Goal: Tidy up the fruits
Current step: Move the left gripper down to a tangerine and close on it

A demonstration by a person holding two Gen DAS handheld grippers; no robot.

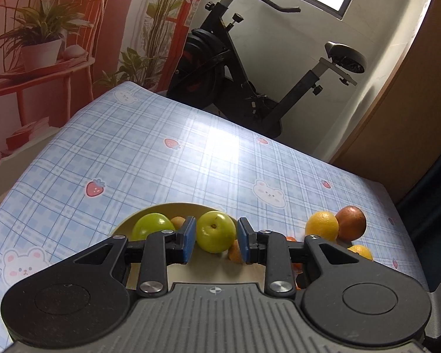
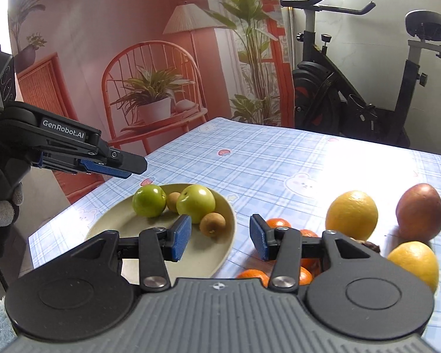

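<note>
- On the tabletop (image 2: 279, 158), a plate (image 2: 126, 226) is seen at 9 o'clock of the right wrist view, holding two green apples (image 2: 149, 200) (image 2: 195, 203) and two small brown fruits (image 2: 173, 201) (image 2: 212, 224).
- Well apart from the plate, at 3 o'clock, a yellow orange (image 2: 352, 214), a reddish-brown fruit (image 2: 420, 211) and a second yellow orange (image 2: 414, 260) are found on the checked cloth.
- Small tangerines (image 2: 277, 223) are partly hidden behind the right tool (image 2: 220, 236).
- The right tool is held open, nothing between its blue pads (image 2: 180, 241), above the plate's 3 o'clock rim.
- The left tool (image 1: 216, 239) is held open above the plate (image 1: 123, 223); a green apple (image 1: 216, 231) is framed between its pads without visible contact.
- From the right wrist view, the left tool (image 2: 123, 166) is seen at 10 o'clock, raised over the plate.
</note>
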